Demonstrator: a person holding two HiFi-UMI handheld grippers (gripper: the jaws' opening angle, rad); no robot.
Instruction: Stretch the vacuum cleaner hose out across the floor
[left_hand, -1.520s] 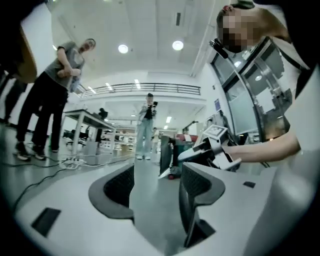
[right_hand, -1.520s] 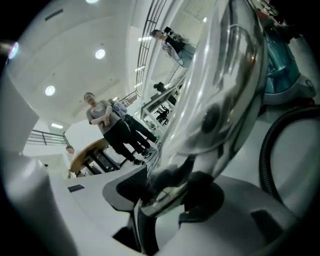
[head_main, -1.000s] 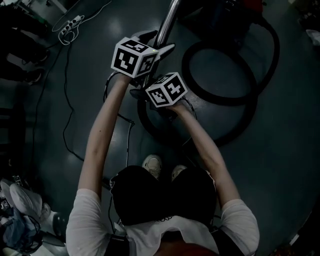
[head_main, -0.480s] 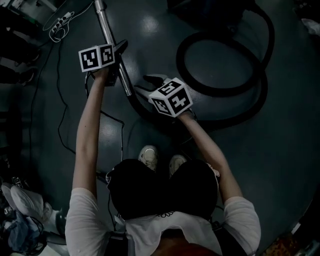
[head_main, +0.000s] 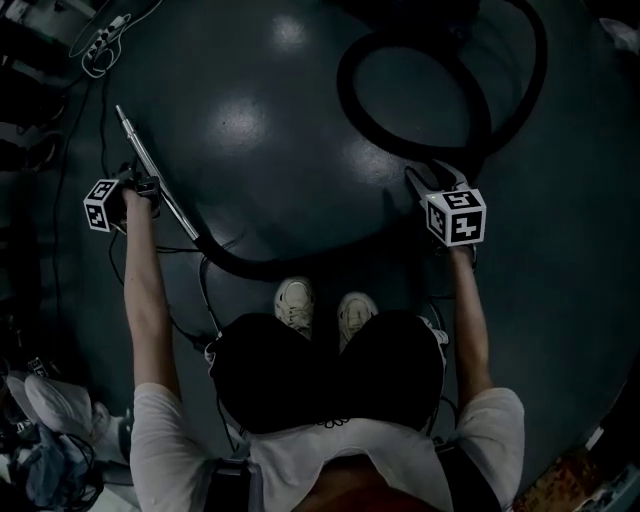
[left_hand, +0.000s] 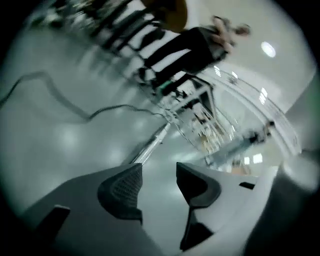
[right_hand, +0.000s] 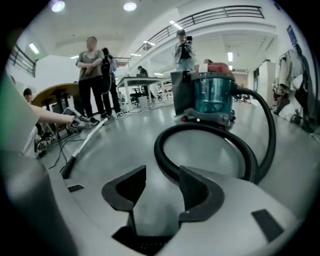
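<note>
The black vacuum hose (head_main: 400, 140) lies in a loop on the dark floor, then runs in front of my feet to the metal wand (head_main: 160, 185) at the left. My left gripper (head_main: 135, 190) is beside the wand. In the left gripper view the wand (left_hand: 150, 147) runs on past the left finger; the gap of my left gripper (left_hand: 159, 170) shows only floor. Its jaws have just been closing with nothing between the pads. My right gripper (head_main: 430, 180) hangs open and empty at the loop's near side. The hose (right_hand: 210, 132) and the teal vacuum cleaner (right_hand: 212, 95) lie ahead of the right gripper (right_hand: 164, 175).
A power strip with cables (head_main: 105, 45) lies at the top left, and thin cords (head_main: 110, 270) trail over the floor by the left arm. My shoes (head_main: 295, 305) stand just behind the hose. People (right_hand: 92, 75) and tables (right_hand: 140, 82) stand beyond the wand (right_hand: 82, 145).
The two grippers have swung apart from the middle: the left one far to the left along with the wand, the right one to the right. The hose now runs across in front of the feet.
</note>
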